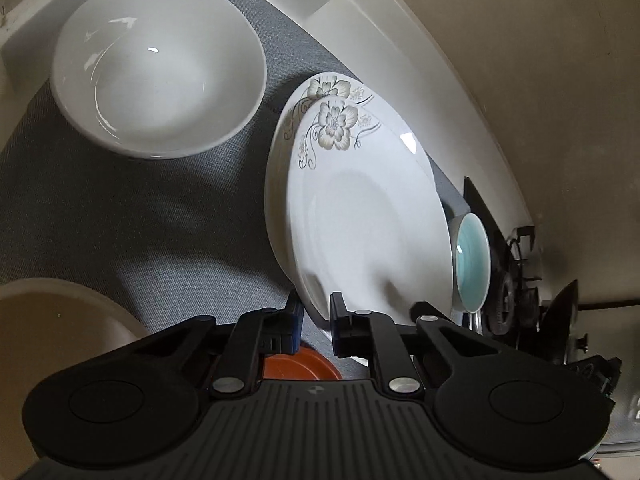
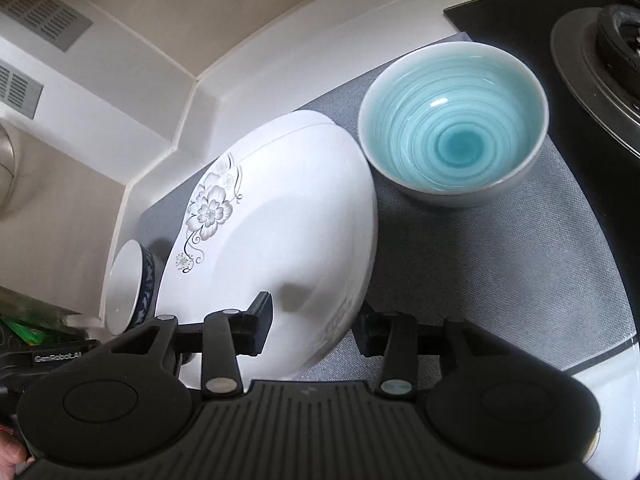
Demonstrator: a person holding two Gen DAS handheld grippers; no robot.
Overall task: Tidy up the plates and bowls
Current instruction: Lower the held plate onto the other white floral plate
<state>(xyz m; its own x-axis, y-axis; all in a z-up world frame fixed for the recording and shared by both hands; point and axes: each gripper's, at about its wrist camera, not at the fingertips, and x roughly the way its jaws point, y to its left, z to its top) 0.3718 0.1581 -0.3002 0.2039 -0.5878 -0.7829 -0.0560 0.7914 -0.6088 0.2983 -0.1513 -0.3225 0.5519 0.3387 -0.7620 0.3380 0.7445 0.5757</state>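
Two white plates with grey flower prints lie stacked on a grey mat (image 1: 120, 220). The top plate (image 1: 360, 220) has its near rim between the fingers of my left gripper (image 1: 316, 314), which is shut on it. In the right wrist view the same plate (image 2: 280, 220) fills the middle. My right gripper (image 2: 314, 324) stands open astride its near edge, one finger (image 2: 260, 320) over the plate, the other off its right side, neither pressing. A large white bowl (image 1: 160, 68) stands at the far left, and a teal bowl (image 2: 452, 140) sits right of the plates.
A gas stove (image 2: 600, 40) borders the mat on the right. A small bowl with a blue pattern (image 2: 128, 280) sits left of the plates. A beige bowl (image 1: 48, 320) and an orange-brown dish (image 1: 296, 364) lie near my left gripper. The white wall ledge (image 2: 240, 92) runs behind.
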